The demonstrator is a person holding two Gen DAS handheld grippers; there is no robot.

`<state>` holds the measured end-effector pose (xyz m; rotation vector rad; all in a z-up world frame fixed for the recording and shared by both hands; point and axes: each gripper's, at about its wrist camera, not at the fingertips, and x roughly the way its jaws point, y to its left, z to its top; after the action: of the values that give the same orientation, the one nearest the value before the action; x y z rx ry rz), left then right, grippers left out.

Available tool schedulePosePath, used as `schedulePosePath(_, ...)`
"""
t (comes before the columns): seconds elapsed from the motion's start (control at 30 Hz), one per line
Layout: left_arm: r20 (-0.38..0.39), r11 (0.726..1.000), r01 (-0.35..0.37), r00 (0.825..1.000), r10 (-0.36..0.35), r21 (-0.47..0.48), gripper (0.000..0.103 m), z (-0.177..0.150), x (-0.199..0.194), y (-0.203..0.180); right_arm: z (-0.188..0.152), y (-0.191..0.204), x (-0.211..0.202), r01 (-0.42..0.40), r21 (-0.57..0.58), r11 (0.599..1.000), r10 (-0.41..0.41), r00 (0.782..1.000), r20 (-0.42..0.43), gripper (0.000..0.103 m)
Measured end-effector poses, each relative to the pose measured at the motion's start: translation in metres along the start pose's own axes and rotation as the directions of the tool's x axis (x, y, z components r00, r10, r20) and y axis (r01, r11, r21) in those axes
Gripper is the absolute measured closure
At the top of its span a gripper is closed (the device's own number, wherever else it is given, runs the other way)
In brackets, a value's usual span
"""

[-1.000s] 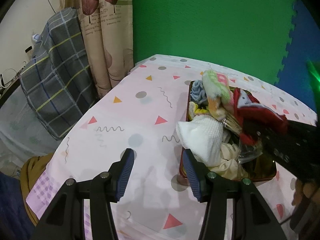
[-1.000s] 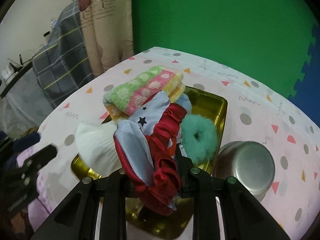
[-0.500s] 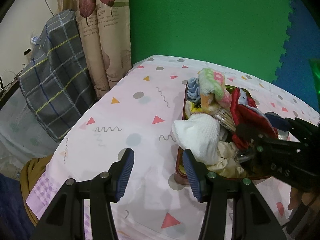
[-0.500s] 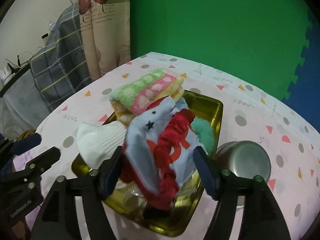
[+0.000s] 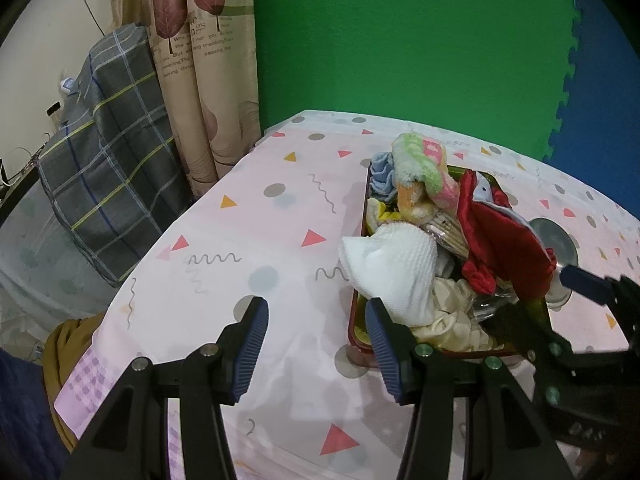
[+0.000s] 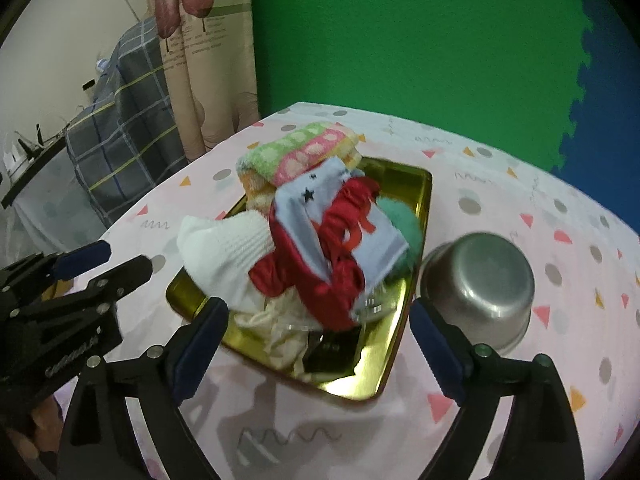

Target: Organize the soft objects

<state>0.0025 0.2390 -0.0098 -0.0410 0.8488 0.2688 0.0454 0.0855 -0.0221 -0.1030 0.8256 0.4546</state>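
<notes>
The gold-lined rectangular metal tray (image 6: 416, 196) shows only its far corner and right wall; the heap of cloths covers most of its floor. A teal fluffy ring (image 6: 404, 224) lies half hidden behind the pale blue star-printed cloth with red ruffled trim (image 6: 320, 240). A dark flat object (image 6: 332, 354) near the tray's front edge cannot be identified. In the left wrist view, the upturned steel bowl (image 5: 554, 236) is largely masked by that cloth, and the right gripper (image 5: 560, 312) is cut off at the right edge.
</notes>
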Motion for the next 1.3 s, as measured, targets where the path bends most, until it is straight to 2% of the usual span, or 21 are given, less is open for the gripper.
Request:
schedulePosePath(0.27,0.003,1.000,0.000,1.000,0.000,0.002,0.051,0.000,0.000,0.000,-0.008,0.000,-0.017,0.038,0.047,0.998,-0.040,0.998,0.041,0.004)
schedulePosePath(1.3,0.004,1.000,0.009,1.000,-0.009,0.012,0.051,-0.002,0.000,-0.002,-0.017,0.010,-0.015,0.017,0.024,1.000,-0.018,1.000,0.013,0.003)
